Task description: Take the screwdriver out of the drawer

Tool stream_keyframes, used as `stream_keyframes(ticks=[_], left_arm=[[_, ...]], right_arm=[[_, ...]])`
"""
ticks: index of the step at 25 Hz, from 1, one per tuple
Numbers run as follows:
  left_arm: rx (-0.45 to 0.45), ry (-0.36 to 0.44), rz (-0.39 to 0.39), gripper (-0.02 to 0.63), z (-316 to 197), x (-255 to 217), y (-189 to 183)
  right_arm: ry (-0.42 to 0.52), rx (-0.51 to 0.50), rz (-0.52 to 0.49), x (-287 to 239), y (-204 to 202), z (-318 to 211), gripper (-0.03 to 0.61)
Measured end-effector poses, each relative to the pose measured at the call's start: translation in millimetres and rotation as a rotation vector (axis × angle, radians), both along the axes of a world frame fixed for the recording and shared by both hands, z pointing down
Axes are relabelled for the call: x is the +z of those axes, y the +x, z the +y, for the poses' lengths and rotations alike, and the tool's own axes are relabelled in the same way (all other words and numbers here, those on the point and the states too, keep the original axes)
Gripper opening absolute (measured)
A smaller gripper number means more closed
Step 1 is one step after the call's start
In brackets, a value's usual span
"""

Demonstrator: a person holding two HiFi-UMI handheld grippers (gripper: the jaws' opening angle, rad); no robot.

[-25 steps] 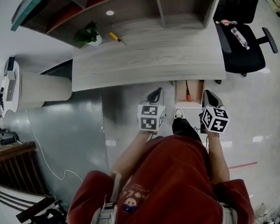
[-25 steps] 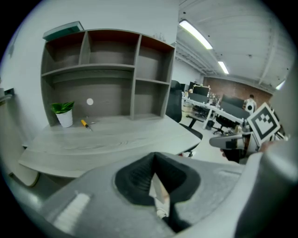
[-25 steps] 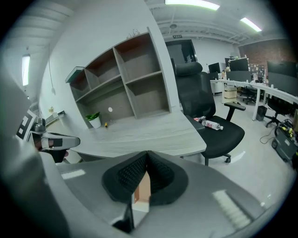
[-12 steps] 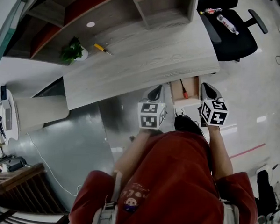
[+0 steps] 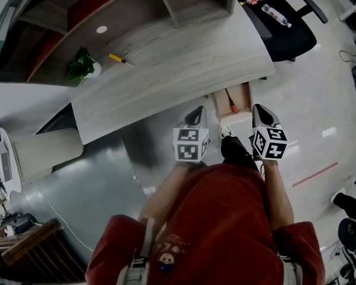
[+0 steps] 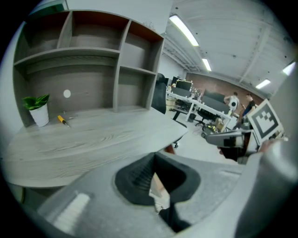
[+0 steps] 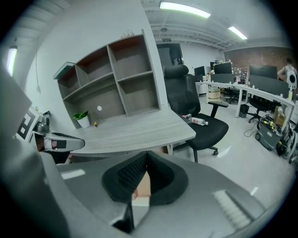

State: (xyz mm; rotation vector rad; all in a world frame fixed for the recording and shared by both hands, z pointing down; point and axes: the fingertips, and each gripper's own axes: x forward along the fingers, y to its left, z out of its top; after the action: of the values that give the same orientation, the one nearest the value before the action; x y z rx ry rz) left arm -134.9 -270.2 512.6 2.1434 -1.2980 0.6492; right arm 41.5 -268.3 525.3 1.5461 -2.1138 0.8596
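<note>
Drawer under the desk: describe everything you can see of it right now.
The drawer stands pulled open from beneath the grey wood-grain desk, near its right end in the head view. It looks like a shallow box, pale orange-brown inside, with a lighter front panel towards the person. A red-handled screwdriver lies slanted on its floor; nothing else shows inside.

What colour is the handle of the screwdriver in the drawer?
Orange-red; the screwdriver shows best in the head view.

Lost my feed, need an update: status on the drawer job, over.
Both shut, empty: left gripper, right gripper. Red-handled screwdriver lying in the open drawer, untouched. Nothing visible blocking it.
</note>
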Motion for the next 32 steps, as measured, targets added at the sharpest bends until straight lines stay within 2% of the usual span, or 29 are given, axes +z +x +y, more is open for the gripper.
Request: stream_keyframes(ticks=[15,24,32], left_arm=[[-0.073,-0.070,-0.032,-0.002,21.4,61.0,-2.4],[-0.102,-0.103,-0.048,-0.002,35.3,93.3,-12.4],[-0.120,-0.120,-0.051,-0.002,37.1,120.2,-13.3]], right_arm=[[-0.078,-0.140,0.040,69.8,-19.5,13.1,0.009],[-0.141,-0.206,0.064,124.7,-30.0,14.2,0.120],[-0.211,-0.279,0.114,179.8,-44.2,8.1,0.135]])
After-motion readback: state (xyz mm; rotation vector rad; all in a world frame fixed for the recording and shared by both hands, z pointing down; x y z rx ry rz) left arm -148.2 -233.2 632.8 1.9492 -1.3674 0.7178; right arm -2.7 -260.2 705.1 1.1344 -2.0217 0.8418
